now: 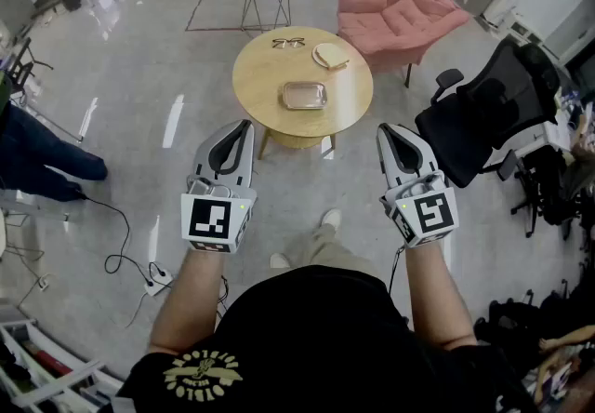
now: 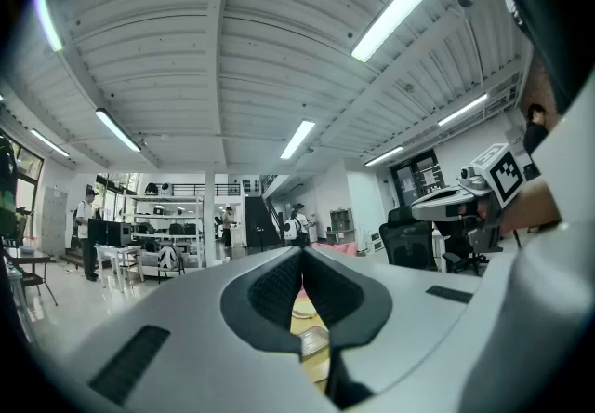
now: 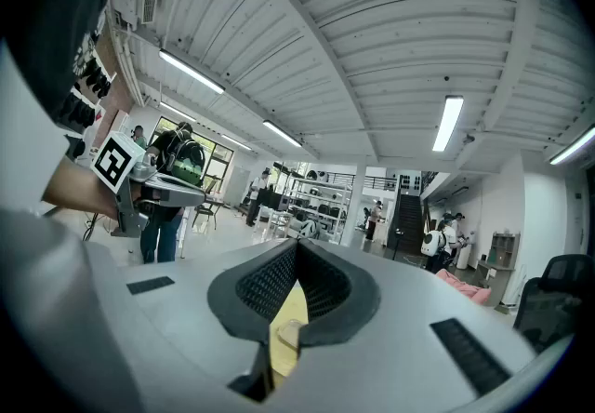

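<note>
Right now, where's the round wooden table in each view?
Head view: the round wooden table stands upper centre.
Left gripper view: a yellow strip, low centre, in the opening under the touching jaw tips.
Right gripper view: likewise, low centre.
Shared landmark: the pink armchair, right of it.

Shiny rectangular metal tray (image 1: 305,95) lying flat near the middle of the round wooden surface (image 1: 265,113); dark-framed glasses (image 1: 288,43) resting at the far edge; pale beige shell-shaped dish (image 1: 329,55) just right of the glasses, apart from the tray
</note>
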Available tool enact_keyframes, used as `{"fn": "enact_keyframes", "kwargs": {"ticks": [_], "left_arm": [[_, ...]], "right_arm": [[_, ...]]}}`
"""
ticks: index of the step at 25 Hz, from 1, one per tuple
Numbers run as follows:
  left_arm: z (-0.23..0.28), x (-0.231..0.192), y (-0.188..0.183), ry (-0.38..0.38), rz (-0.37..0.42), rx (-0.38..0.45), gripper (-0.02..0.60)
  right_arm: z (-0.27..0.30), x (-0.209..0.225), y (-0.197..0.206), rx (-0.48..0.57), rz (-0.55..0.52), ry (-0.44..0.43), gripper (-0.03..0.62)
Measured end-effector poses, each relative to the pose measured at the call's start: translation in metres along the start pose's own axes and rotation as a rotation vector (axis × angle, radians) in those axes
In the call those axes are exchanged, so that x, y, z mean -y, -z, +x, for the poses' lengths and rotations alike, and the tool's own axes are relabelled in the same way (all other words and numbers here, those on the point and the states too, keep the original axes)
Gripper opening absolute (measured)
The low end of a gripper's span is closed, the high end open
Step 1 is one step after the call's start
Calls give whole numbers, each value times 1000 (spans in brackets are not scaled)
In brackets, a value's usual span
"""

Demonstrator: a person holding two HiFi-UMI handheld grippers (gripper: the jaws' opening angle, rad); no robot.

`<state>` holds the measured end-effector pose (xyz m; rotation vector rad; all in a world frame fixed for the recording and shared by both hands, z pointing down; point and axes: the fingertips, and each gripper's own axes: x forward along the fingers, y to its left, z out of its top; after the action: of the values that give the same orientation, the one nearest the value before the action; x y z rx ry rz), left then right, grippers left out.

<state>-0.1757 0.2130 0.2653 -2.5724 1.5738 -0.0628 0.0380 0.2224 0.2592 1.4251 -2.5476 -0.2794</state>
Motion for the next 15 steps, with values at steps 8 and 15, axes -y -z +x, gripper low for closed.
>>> {"fn": "enact_keyframes", "kwargs": {"ticks": [8,15], "left_arm": [[22,-2,-4,28,37,-2,18],[46,-8,23,-16,-9,-66,18]], "right_arm": [[12,12,11,1,60,6,14],[28,47,24,-34,123,-7,15]]}}
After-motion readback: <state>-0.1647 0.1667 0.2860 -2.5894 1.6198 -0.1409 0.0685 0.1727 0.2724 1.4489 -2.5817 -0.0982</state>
